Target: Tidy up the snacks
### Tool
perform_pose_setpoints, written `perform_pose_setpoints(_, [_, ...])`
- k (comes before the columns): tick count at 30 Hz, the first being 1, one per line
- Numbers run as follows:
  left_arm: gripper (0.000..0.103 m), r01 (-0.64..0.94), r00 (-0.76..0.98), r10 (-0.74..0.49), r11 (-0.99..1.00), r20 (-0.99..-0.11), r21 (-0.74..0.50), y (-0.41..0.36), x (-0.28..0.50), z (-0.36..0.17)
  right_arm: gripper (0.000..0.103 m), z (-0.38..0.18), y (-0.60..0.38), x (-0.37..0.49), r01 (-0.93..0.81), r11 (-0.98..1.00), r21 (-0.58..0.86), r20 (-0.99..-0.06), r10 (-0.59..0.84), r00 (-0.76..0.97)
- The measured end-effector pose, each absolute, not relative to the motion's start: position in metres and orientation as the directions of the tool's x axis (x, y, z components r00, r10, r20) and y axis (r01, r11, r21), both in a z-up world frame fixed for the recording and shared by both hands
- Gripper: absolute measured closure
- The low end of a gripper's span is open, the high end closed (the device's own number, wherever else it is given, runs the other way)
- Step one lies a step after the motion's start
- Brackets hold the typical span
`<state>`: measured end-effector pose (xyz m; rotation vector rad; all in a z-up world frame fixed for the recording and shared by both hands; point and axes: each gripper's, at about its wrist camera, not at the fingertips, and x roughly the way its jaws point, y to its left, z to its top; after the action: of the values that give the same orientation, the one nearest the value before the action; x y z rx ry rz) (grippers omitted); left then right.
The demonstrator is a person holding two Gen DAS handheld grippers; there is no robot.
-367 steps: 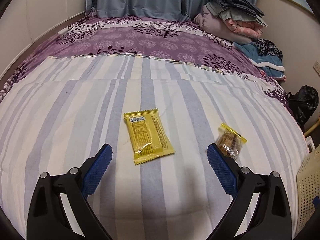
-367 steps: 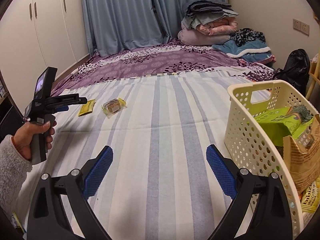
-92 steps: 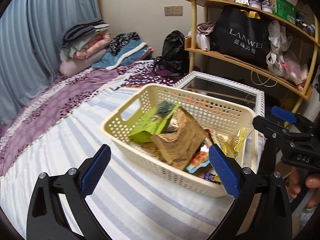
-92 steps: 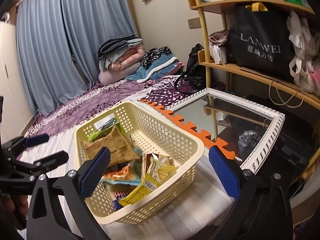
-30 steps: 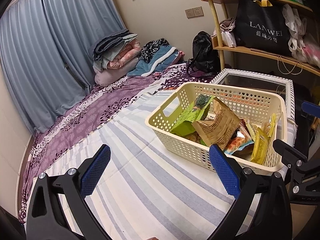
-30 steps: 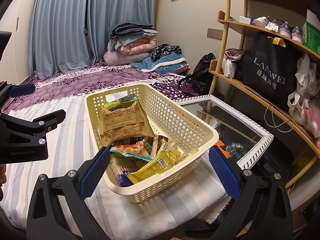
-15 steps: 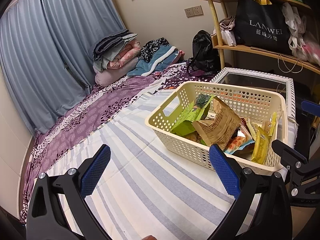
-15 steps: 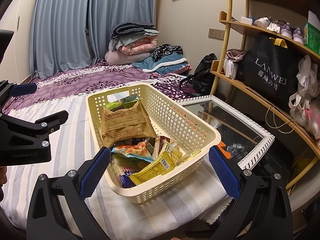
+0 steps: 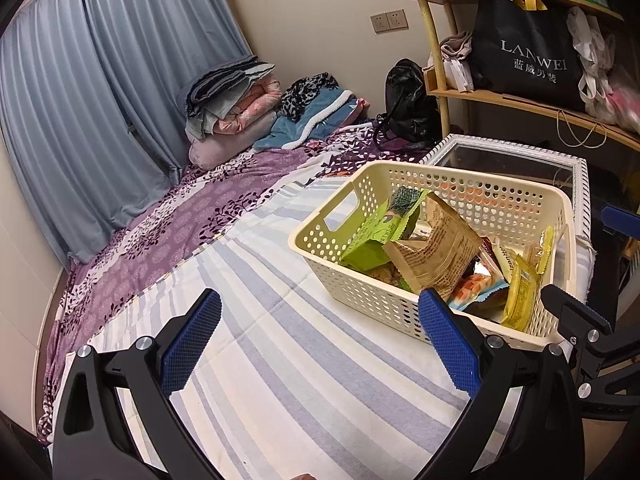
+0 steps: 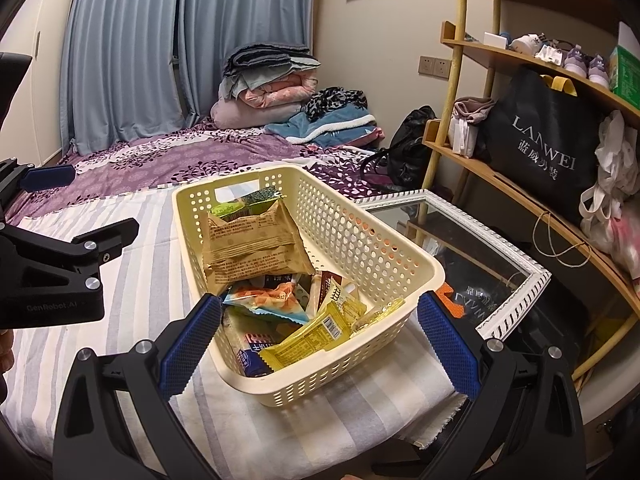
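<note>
A cream perforated basket (image 9: 496, 196) (image 10: 384, 240) stands on the striped bed corner, holding several snack packs: a brown bag (image 10: 252, 244) (image 9: 436, 256), a green bag (image 9: 372, 236) and a yellow packet (image 10: 312, 340) (image 9: 520, 296). My left gripper (image 9: 320, 340) is open and empty, above the striped sheet to the basket's left. My right gripper (image 10: 316, 340) is open and empty, hovering over the basket's near end. Each gripper shows in the other's view, the right one at right (image 9: 576, 320), the left one at left (image 10: 64, 256).
A white-framed mirror (image 10: 472, 248) lies beside the bed by a wooden shelf (image 10: 520, 184) with a black bag (image 10: 548, 140). Folded blankets (image 10: 276, 88) are stacked at the far end of the purple bedspread (image 9: 192, 224), before blue curtains (image 10: 168, 40).
Both views have shifted only slightly in the last second. Over twelve seconds, the yellow packet and small clear packet left the sheet; yellow packets now lie in the basket.
</note>
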<state>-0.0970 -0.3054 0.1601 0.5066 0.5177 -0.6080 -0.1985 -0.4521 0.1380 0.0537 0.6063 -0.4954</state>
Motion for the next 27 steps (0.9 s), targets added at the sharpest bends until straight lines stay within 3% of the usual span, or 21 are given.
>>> perform_pose_setpoints(7, [0.003, 0.598, 0.756, -0.323, 0.695, -0.569, 0.400, -0.315, -0.101, 0.149, 0.005, 0.137, -0.454, -0.199, 0.459, 0.883, -0.093, -0.562, -0.427, 0.708])
perform_pose_setpoints(27, [0.003, 0.618, 0.746, -0.338, 0.672, -0.574, 0.407, -0.320, -0.105, 0.144, 0.005, 0.130, -0.460, -0.200, 0.464, 0.882, -0.083, -0.575, -0.422, 0.701])
